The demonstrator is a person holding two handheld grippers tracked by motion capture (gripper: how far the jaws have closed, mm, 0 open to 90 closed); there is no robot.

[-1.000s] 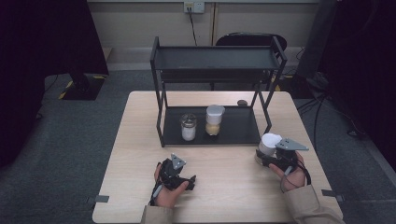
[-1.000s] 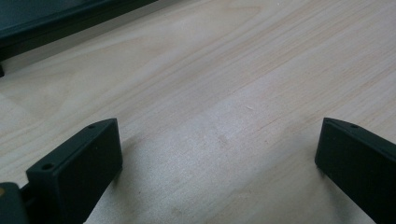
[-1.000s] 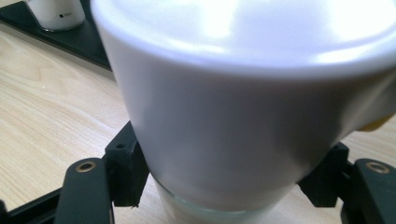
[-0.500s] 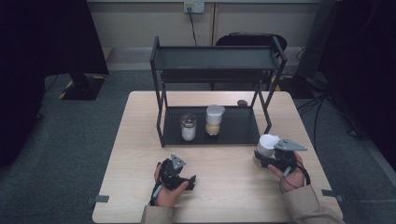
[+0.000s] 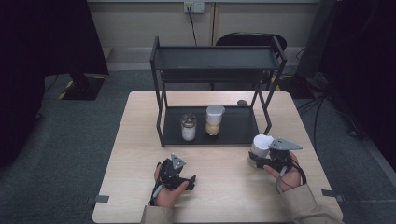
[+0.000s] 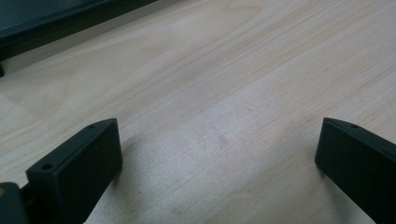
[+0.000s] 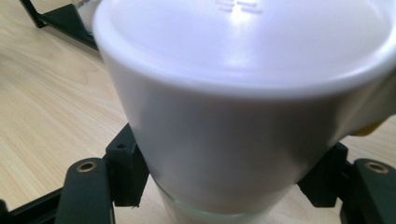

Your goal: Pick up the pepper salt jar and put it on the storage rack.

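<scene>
Your right gripper (image 5: pixel 258 159) pinches the white-lidded glass jar (image 5: pixel 261 145) just right of the black metal rack (image 5: pixel 211 132), whose tray holds two jars, so shelving remains; your left gripper (image 5: pixel 180 178) rests spread, empty.

floor: grey carpet (image 5: pixel 70 140); wall: beige, socket (image 5: pixel 194 6); furniture: wooden table (image 5: pixel 140 121), black chair (image 5: pixel 250 39)

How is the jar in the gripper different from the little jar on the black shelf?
The white-lidded jar sits on the table, clamped by the right gripper; the small jar stands free on the rack. The gripped jar's lid is white and tall; the small jar's looks dark and flat. Both stand upright.
</scene>
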